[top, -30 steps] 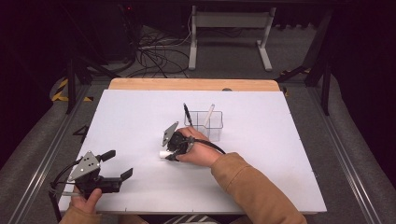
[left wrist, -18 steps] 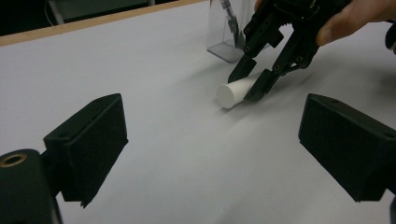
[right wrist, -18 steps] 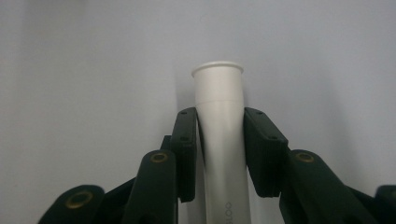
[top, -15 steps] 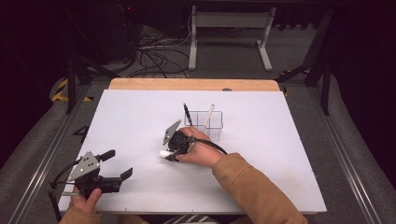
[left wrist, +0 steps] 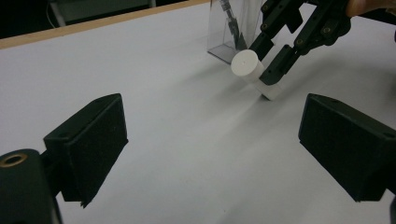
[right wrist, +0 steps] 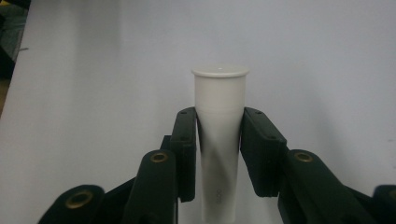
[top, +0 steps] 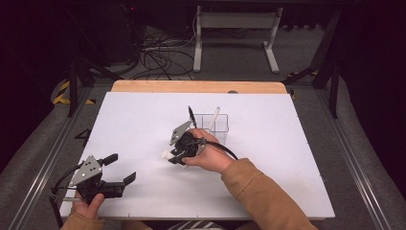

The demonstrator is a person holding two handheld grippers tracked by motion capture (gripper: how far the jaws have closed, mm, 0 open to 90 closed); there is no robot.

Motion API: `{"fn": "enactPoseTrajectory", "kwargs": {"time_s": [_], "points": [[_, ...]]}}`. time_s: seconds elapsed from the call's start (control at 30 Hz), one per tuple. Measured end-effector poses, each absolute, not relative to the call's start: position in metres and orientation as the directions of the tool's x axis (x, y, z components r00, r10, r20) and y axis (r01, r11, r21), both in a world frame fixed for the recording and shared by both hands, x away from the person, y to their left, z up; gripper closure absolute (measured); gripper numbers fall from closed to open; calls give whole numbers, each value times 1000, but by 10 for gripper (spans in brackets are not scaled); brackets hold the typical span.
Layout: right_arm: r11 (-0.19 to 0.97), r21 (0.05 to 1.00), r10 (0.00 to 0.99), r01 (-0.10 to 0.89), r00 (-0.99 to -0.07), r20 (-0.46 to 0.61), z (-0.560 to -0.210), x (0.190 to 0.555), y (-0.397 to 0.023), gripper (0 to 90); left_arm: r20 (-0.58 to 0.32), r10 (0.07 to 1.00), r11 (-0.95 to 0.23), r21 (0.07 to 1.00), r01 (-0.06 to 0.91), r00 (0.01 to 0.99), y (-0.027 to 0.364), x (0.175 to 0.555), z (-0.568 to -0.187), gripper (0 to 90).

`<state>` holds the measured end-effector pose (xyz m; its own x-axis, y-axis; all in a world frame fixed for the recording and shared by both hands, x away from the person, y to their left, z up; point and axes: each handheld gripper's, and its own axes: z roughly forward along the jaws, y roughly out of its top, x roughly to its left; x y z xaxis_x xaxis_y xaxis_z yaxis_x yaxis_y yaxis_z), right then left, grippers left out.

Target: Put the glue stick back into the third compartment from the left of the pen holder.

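Note:
A white capped tube (right wrist: 219, 121) lies between the jaws of my right gripper (right wrist: 219, 156), which is shut on it, cap end pointing away from the hand. In the high view the right gripper (top: 174, 153) holds the tube (top: 167, 155) near the middle of the white table (top: 287, 143), just above the surface. From the left gripper view, the tube (left wrist: 246, 64) shows tilted in those far jaws. My left gripper (top: 122, 168) rests at the table's near left corner, open, with nothing between its pads (left wrist: 91, 140).
A clear plastic holder (top: 214, 123) stands just beyond the right hand, with a black pen (top: 191, 116) and a white pen (top: 215, 115) leaning in it. A wooden strip (top: 191, 86) borders the table's far edge. Cables and a stand lie on the floor beyond.
The right gripper has risen a little with the white tube in it. The left gripper has stayed where it was.

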<state>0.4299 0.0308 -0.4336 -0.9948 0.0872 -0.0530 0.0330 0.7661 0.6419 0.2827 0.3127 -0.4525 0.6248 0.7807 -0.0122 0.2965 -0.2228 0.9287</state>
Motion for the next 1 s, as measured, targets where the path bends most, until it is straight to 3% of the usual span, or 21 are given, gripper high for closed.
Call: {"fn": "enactPoseTrajectory", "kwargs": {"time_s": [1.0], "points": [[589, 804, 174, 84, -984, -24, -401, 423, -9, 676, -4, 781, -228, 929, 292, 624, 311, 284, -453, 87]]}}
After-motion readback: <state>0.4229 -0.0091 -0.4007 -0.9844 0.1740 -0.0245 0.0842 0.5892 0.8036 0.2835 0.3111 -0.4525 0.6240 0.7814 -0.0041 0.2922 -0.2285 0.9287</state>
